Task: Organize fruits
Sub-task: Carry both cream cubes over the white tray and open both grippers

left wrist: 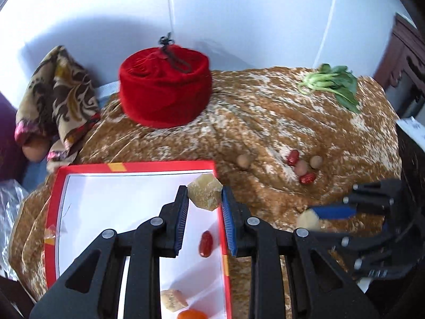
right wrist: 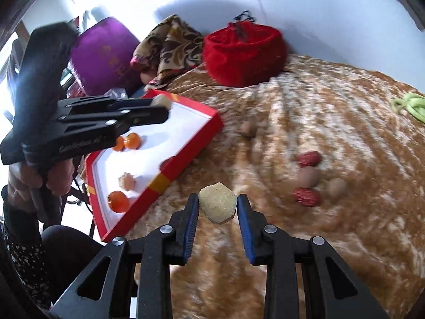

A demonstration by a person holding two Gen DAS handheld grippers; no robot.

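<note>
My left tongs [left wrist: 205, 195] pinch a pale yellow chunk [left wrist: 205, 191], held over the far right corner of the red tray [left wrist: 159, 165]. My right tongs [right wrist: 217, 206] pinch a second yellow chunk [right wrist: 218, 205] above the brown blanket [right wrist: 332, 122], just right of the tray's near rim.

Inside the tray: a red date [left wrist: 205, 243], another pale chunk [left wrist: 173, 299], and orange fruits [right wrist: 132, 141]. Right of the tray, well apart from it, lie two more dates [right wrist: 308, 158] and three tan round fruits [right wrist: 308, 176]; one more tan fruit [left wrist: 243, 161] sits alone just off the tray's corner.

Risks, as I judge them: the left chunk hangs right over the rim, so an early release could bounce it onto the blanket. The blanket is rumpled and soft; round fruit may roll. The two tongs are near each other, and the right one's path into the tray crosses the left.

Room: the tray's left half is bare white. Open blanket lies beyond the tray, up to the red pouch [left wrist: 164, 90].
</note>
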